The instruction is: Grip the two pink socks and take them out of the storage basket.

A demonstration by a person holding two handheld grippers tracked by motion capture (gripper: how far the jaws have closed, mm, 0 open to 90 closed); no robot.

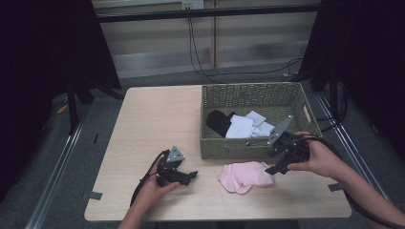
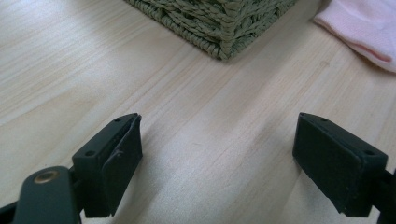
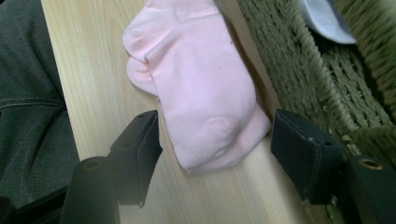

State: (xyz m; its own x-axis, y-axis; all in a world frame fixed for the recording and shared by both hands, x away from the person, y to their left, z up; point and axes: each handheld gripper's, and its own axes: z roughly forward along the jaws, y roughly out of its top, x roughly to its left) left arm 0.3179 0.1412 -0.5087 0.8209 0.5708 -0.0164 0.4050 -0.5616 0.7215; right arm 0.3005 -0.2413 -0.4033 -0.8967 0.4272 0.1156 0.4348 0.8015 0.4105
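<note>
Pink sock (image 1: pixel 243 175) lies flat, long axis along the basket (image 1: pixel 239 149) front. Basket's got white and black cloths. Both my grippers, left (image 1: pixel 190 176) and right (image 1: pixel 273 168), gape empty.

Counter with the items I see lying directly on it.
I see a pale wood-grain counter (image 1: pixel 153 119) carrying a green woven basket (image 1: pixel 253 90) on its far right part. A pink sock (image 1: pixel 243 175) lies flat on the bare wood just in front of the basket's near wall, close to the counter's near edge. The counter's left part is bare wood. Dark tape tabs mark its near corners.
</note>
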